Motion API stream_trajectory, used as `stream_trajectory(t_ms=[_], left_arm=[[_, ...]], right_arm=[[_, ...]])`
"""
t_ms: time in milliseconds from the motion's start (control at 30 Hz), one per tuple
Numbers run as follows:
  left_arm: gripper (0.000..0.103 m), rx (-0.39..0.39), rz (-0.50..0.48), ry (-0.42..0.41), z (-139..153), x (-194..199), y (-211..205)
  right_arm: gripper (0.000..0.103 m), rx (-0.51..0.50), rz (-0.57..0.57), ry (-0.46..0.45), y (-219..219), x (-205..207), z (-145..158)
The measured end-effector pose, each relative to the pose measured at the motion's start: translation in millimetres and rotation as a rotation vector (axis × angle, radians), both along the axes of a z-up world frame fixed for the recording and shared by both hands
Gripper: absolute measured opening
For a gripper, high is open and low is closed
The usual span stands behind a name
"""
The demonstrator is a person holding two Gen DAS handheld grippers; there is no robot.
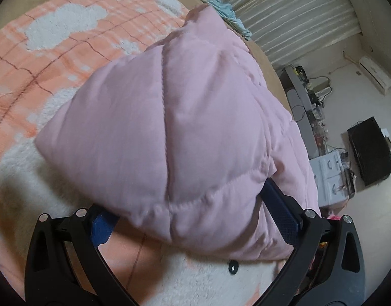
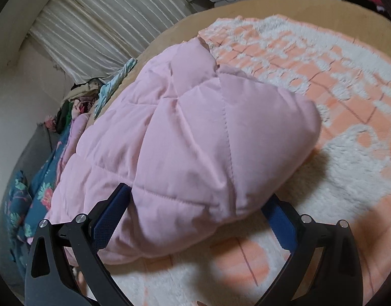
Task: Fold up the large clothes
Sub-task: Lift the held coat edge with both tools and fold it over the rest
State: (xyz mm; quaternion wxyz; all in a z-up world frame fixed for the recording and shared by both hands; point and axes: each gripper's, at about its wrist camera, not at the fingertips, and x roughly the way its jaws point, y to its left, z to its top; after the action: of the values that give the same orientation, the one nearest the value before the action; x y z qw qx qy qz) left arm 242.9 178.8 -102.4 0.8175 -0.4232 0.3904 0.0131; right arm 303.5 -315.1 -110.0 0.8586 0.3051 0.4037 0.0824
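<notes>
A pink quilted padded garment (image 1: 190, 127) lies bunched on an orange and white blanket (image 1: 55, 51) on a bed. In the left wrist view my left gripper (image 1: 192, 204) is open, its blue pads (image 1: 279, 209) set wide on either side of the garment's near edge, which lies between and over them. In the right wrist view the same garment (image 2: 185, 137) fills the middle. My right gripper (image 2: 195, 204) is open too, its blue pads (image 2: 111, 209) straddling the garment's near edge. The fingertips are hidden under the fabric.
The bed's tan sheet (image 2: 246, 7) shows beyond the blanket (image 2: 335, 102). A pile of clothes and a teal floral cloth (image 2: 29, 193) lie at the left. Pale curtains (image 2: 106, 15) hang behind. A desk with clutter (image 1: 310, 107) and a black box (image 1: 371, 150) stand right of the bed.
</notes>
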Motion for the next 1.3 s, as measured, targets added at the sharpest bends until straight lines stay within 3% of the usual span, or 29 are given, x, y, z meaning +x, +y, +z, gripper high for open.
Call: stream_trajectory(t_ms=[233,567,600,667,733,833,900,1000,1300], left_arm=[[0.095,0.015,-0.002,0.0,-2.2,16.5,-3.5],[0.095,0.06,0.011,-0.012,-2.4,43.9,-5.9],[0.095,0.074,0.014,-0.015,-1.3,47.1,-7.5],[0.094,0.096,0.02,-0.02,0.5,50.2,-7.9],[0.089,0.13,0.023,-0.034,5.9,52.4,-10.8],[0.072,0.218,0.021,-0.057,20.8,53.1,-19.7],[0.055,0.258,0.012,-0.07,28.2,52.8,-23.3],[0.043,0.297,-0.007,-0.095,41.0,49.0,-27.3],[0.037,0.438,-0.048,-0.173,79.1,40.7,-43.8]], right_arm=[[0.099,0.072,0.03,0.027,-5.1,26.3,-8.2],[0.098,0.045,0.075,0.015,7.0,49.9,-8.1],[0.096,0.044,0.087,0.011,8.8,51.4,-8.1],[0.075,0.039,0.136,-0.016,13.5,55.8,-5.0],[0.061,-0.003,0.167,-0.06,20.6,53.5,2.8],[0.046,-0.092,0.202,-0.136,32.8,47.1,18.8],[0.041,-0.147,0.211,-0.178,39.3,42.3,27.7],[0.037,-0.219,0.215,-0.228,47.1,36.3,38.0],[0.033,-0.344,0.244,-0.366,60.8,17.4,70.4]])
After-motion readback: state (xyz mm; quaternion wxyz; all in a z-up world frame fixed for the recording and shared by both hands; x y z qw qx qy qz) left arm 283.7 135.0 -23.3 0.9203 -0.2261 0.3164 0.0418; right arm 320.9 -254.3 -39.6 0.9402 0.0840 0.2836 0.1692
